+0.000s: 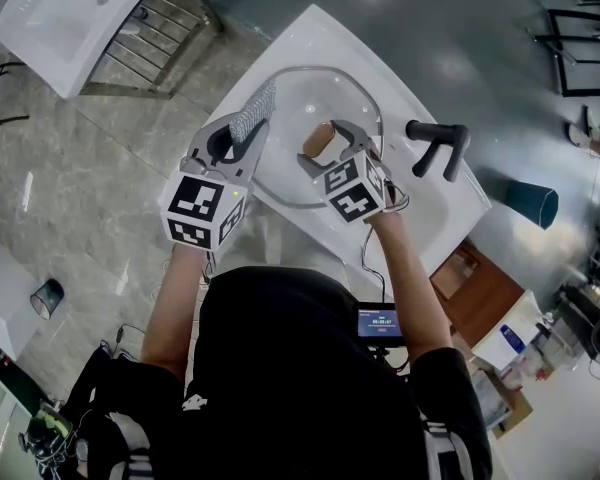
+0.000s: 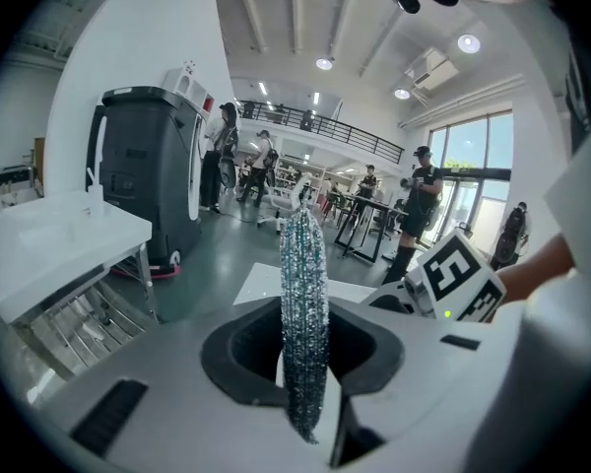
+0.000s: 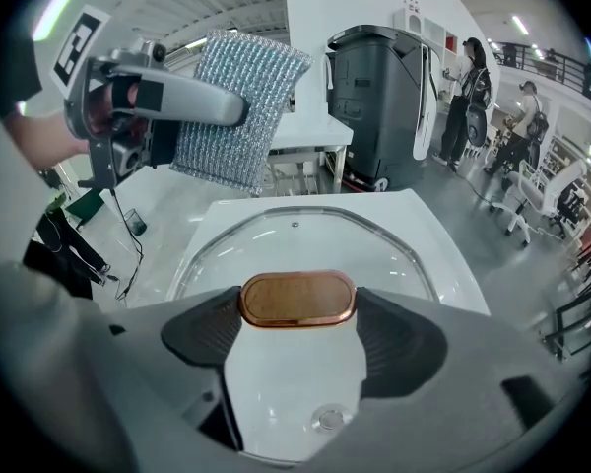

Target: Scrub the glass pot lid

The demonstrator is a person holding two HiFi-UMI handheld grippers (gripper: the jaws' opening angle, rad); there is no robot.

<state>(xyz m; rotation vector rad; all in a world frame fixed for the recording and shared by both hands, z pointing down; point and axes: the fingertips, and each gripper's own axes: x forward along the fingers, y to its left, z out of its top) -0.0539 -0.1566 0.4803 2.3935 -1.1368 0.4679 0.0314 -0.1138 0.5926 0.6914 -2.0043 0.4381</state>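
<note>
The lid [image 3: 305, 235] is being held over the white sink [image 1: 432, 211], its glass facing up toward the person. It is being gripped by its copper-coloured knob [image 3: 297, 299], on which the jaws of the right gripper [image 1: 330, 146] are closed from both sides. Whether the far rim is resting on the sink cannot be told.

A silver scourer [image 2: 303, 304] is being pinched edge-on in the left gripper [image 1: 246, 136], the jaws shut down to a narrow gap on its lower end, with most of the pad standing free above them. In the right gripper view the scourer is being carried above the lid's left side, clear of the glass and not touching it.

The task is judged to be set up but not far along: both tools are being held as needed, yet no scrubbing contact is being made at this moment. No suds, water or marks are being shown on the glass, so how much of it is already scrubbed cannot be told. The pad is yet to be brought down and worked across the surface.
</note>
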